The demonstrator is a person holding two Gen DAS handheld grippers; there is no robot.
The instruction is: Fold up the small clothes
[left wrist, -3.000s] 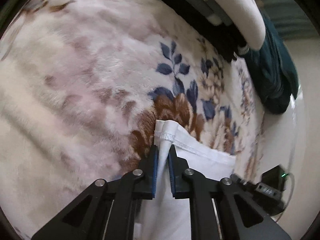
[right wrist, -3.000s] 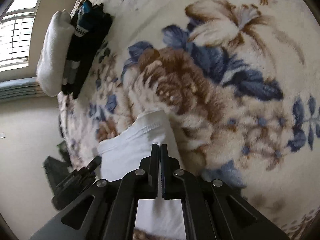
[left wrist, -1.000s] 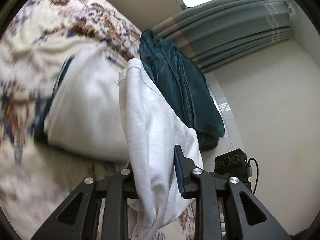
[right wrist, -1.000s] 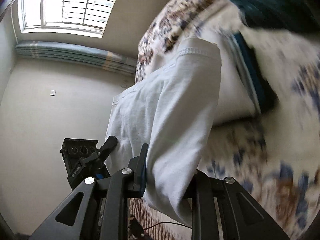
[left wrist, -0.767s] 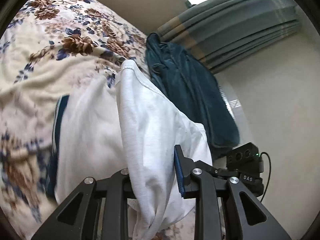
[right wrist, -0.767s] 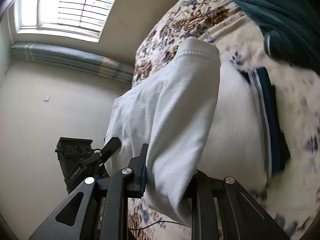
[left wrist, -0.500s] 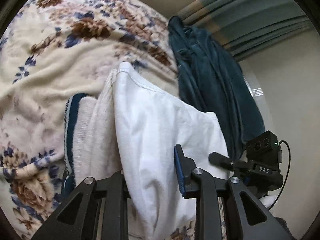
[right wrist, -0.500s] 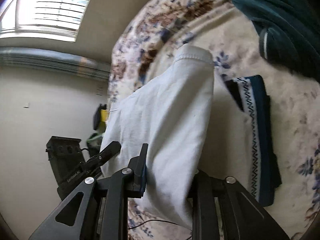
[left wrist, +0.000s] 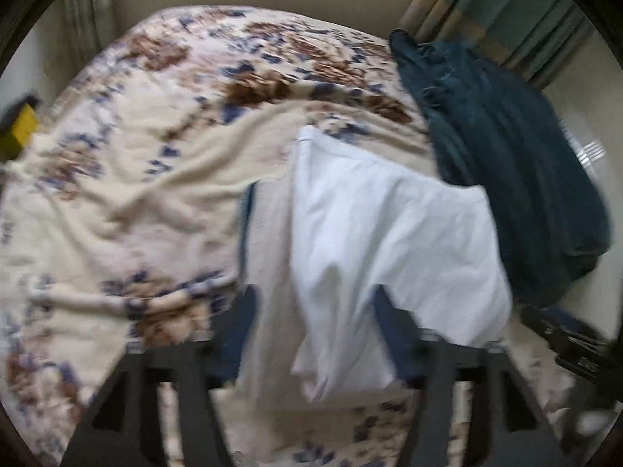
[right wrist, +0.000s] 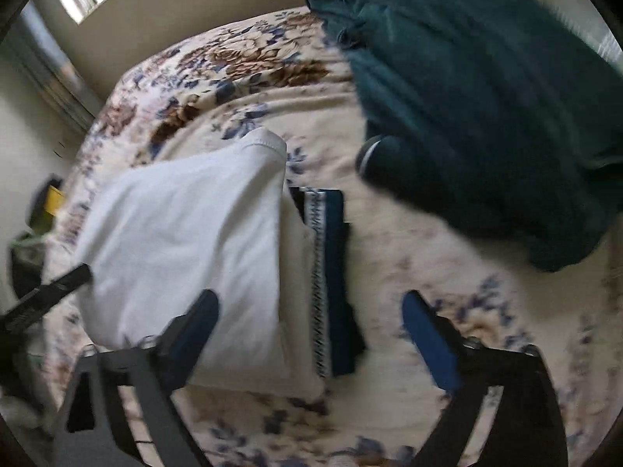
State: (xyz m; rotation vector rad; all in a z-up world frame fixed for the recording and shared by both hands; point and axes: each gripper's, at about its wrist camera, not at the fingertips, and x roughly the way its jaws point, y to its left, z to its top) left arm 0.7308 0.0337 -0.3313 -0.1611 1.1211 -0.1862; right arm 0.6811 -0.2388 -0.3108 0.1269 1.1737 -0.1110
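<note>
Left gripper (left wrist: pixel 311 311): jaws spread wide, with the white garment (left wrist: pixel 381 241) draped between and over them; whether either finger touched the cloth could not be told through the blur.
White garment: folded, lying on top of the cream folded piece (left wrist: pixel 272 233); its hemmed far corner pointed away from both grippers, so its long axis ran forward along the fingers.
Stack beneath: the cream piece sat on a navy patterned garment (right wrist: pixel 331 272), whose edge showed on the right of the pile in the right wrist view.
Right gripper (right wrist: pixel 311 319): jaws spread wide, holding nothing; the white garment (right wrist: pixel 187 233) lay ahead and toward its left finger, with the right finger over bare floral blanket (right wrist: pixel 409 233).
Key relation: the garment sat between the two grippers, nearer the left one, which straddled it; any next tidy or pull-back would likely turn on that gripper clearing the near edge without dragging it.
Far right: a teal heap of clothes (right wrist: pixel 486 97) lay well apart from the stack.
</note>
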